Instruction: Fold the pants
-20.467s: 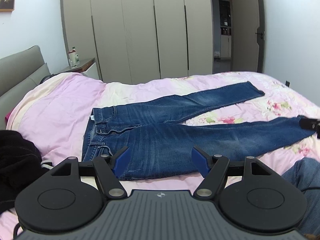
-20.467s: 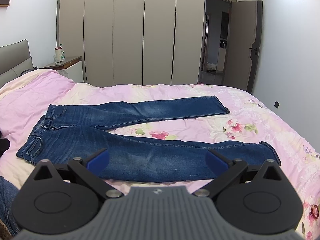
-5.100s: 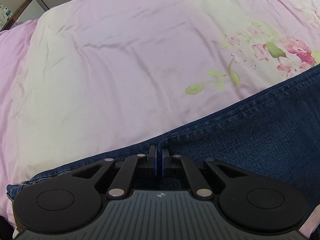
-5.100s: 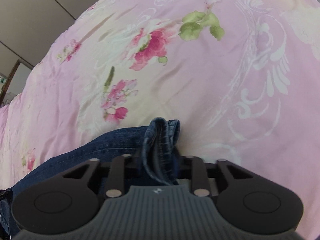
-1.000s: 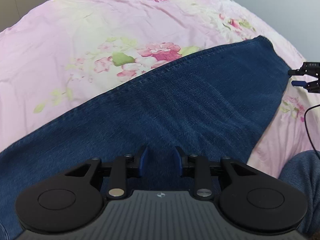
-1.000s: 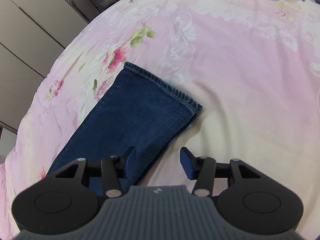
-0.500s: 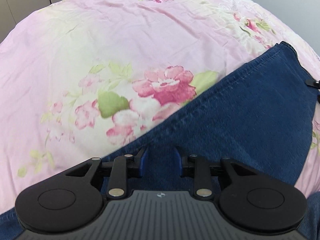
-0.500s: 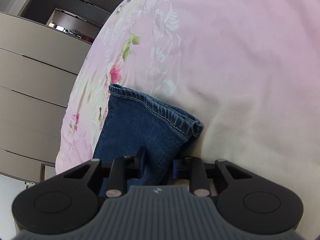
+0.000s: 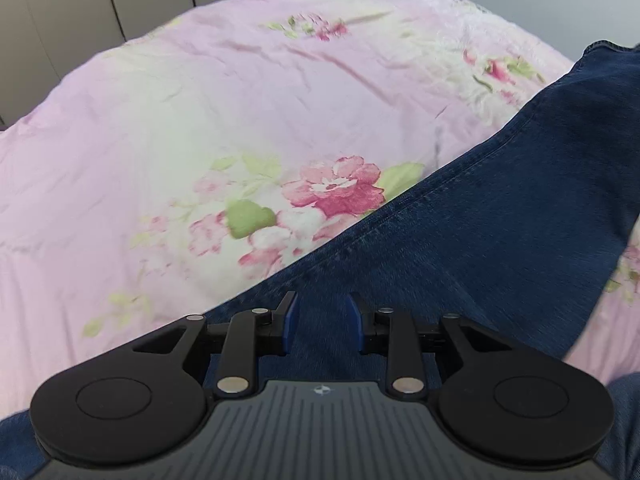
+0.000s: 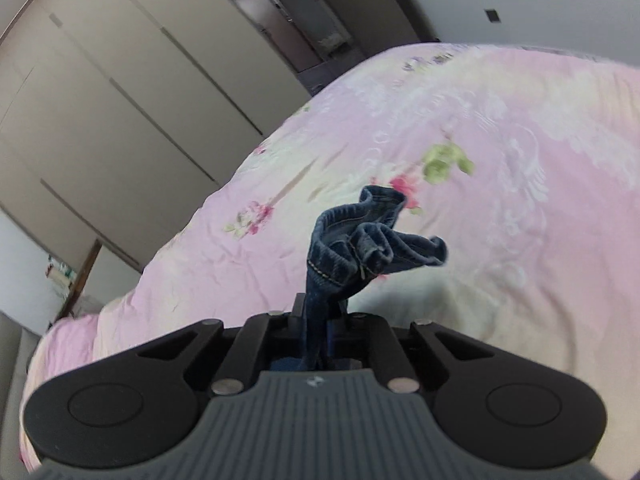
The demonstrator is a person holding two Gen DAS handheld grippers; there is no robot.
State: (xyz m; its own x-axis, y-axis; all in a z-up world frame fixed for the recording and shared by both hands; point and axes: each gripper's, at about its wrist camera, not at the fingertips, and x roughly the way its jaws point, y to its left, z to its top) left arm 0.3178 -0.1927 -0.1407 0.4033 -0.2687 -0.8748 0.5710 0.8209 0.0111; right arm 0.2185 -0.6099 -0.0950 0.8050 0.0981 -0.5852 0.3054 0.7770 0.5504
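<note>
The blue jeans [image 9: 500, 208] lie folded leg on leg across the pink floral bedspread [image 9: 200, 120]. My left gripper [image 9: 321, 318] hovers over the leg near its far seam. Its blue pads [image 9: 289, 320] stand apart, with flat denim showing between them and nothing pinched. My right gripper [image 10: 320, 312] is shut on the leg hems [image 10: 368, 240]. They bunch up out of the jaws, raised off the bedspread [image 10: 500, 200]. In the left wrist view the leg's far right end rises off the bed.
Beige wardrobe doors [image 10: 120, 100] and a dark doorway [image 10: 304, 28] stand beyond the bed. A nightstand [image 10: 64, 276] sits at the far left. A person's knee in denim [image 9: 624, 408] shows at the lower right.
My right gripper closed on the leg hems and lifted them off the bed, tilting up toward the wardrobe. My left gripper shifted from mid-leg to the leg's far seam, jaws unchanged.
</note>
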